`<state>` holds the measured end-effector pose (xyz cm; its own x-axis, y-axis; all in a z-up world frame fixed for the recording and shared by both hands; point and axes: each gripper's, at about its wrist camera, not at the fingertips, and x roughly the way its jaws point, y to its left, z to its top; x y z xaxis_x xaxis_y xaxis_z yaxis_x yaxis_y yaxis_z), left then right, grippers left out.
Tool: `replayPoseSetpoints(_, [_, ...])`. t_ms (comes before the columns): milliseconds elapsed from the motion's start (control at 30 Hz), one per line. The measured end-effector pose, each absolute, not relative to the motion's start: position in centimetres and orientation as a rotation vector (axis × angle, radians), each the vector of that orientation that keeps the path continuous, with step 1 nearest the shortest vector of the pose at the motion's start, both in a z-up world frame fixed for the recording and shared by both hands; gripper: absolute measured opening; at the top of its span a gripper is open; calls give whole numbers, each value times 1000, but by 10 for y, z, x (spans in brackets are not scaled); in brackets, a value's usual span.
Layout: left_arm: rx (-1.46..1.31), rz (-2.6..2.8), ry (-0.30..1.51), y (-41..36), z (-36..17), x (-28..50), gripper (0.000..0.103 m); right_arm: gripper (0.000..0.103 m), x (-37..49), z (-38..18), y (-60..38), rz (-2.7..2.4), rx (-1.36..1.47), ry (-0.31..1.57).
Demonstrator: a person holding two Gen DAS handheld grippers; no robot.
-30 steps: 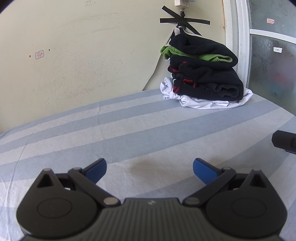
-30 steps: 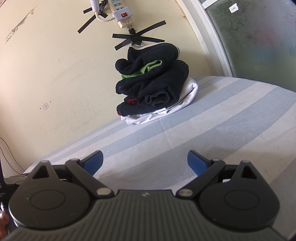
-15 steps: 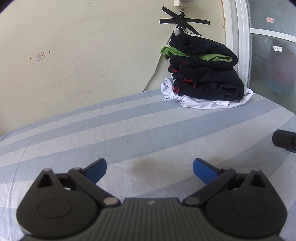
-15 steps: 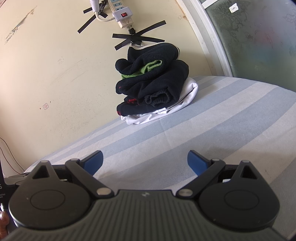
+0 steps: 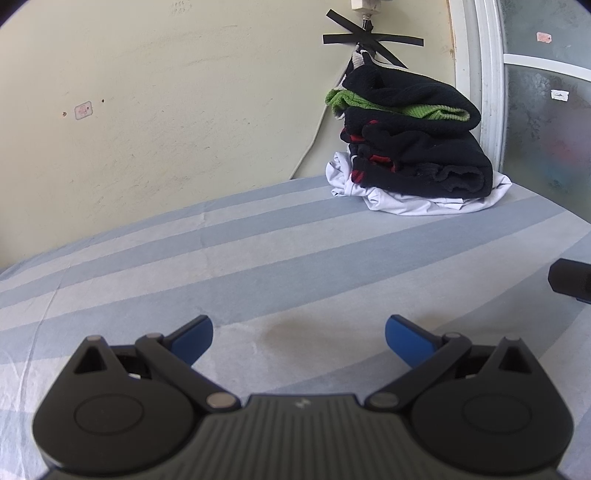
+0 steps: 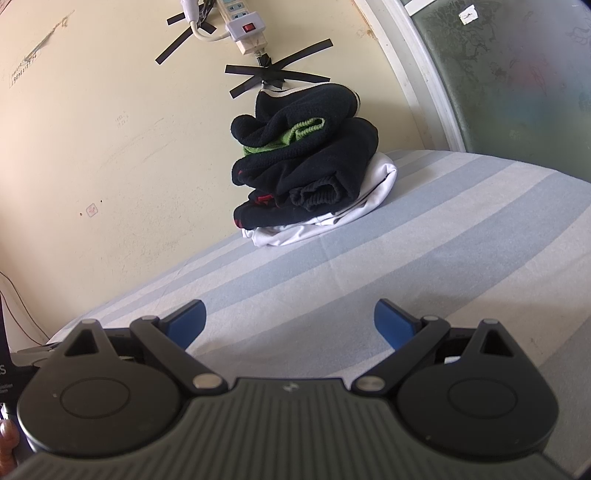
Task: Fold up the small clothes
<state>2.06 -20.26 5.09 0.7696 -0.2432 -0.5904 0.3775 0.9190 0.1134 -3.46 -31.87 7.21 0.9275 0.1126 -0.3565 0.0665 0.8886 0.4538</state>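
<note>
The left gripper [image 5: 299, 334] hovers low over a striped blue and pale sheet [image 5: 258, 258], its blue-tipped fingers [image 5: 194, 338] spread wide with nothing between them. The right gripper [image 6: 290, 319] hangs over the same sheet [image 6: 424, 240] in much the same way, its fingers [image 6: 391, 323] also set wide apart and empty.

The pile of folded clothes [image 5: 410, 147] sits at the far edge of the sheet, against the cream wall [image 5: 166, 110] and just beside a white window frame [image 5: 487, 74], well apart from both grippers. At the bottom lies a white garment [image 5: 399, 201]; on it rests a black piece with red marks [image 5: 369, 158], then further black knit folds with a green garment [image 5: 436, 110] sandwiched near the top. From the right wrist view the pile [image 6: 310, 166] leans a little, the white garment [image 6: 373, 195] showing under its right side and the green one [image 6: 299, 134] peeking out high up.

Above the pile, strips of black tape [image 6: 280, 75] cross on the wall, and a white power strip [image 6: 243, 27] is fixed there with a cord running down behind the clothes. A dark object [image 5: 570, 280] juts in at the right edge of the left wrist view; what it is cannot be told
</note>
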Motion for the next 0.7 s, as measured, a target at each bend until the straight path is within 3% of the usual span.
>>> replayPoseSetpoints(700, [238, -324, 605, -203, 51, 22, 103, 99, -35, 72, -319, 25, 480, 385])
